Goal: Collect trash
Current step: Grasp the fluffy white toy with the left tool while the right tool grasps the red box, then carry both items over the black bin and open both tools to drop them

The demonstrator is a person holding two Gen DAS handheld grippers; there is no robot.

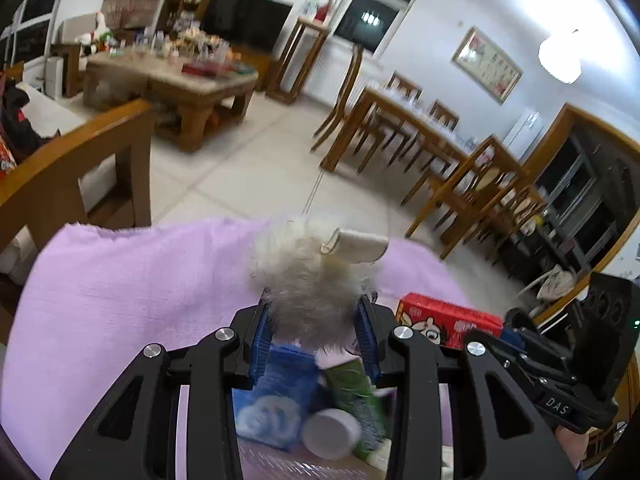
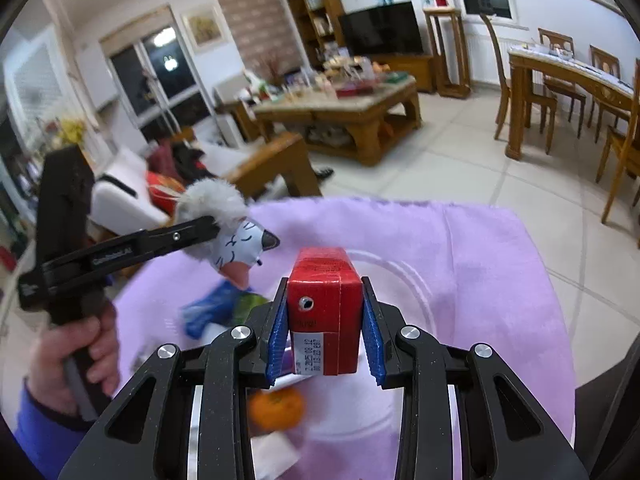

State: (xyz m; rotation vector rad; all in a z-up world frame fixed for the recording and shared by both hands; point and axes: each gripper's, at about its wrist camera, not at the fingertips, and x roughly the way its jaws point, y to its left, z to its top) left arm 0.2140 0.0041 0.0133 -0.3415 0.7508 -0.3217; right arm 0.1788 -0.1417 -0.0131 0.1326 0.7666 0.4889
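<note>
The left gripper pinched a fluffy grey-white plush toy between its blue ribbed pads, the fur bulging out above both fingers and a cream fabric tab sticking up from the top. From the right wrist view the same toy showed a pale printed face with closed eyes and a dark ear, held clear above the lilac fleece cloth that covered the tabletop. The right gripper was clamped on a small red drink carton, its blue pads pressing the carton's two sides, the foil straw hole and a printed date facing the camera; in the left wrist view the carton showed a cartoon face on its side. Below the left gripper lay a blue and white packet, a green wrapper and a pale lilac round cap, all blurred. Under the right gripper sat an orange tangerine beside white paper scraps, on a clear plastic plate resting on the cloth. A hand with a blue sleeve gripped the left gripper's black handle. Beyond stood a cluttered wooden coffee table, a dark television and a wooden dining table with chairs on a pale tiled floor.
</note>
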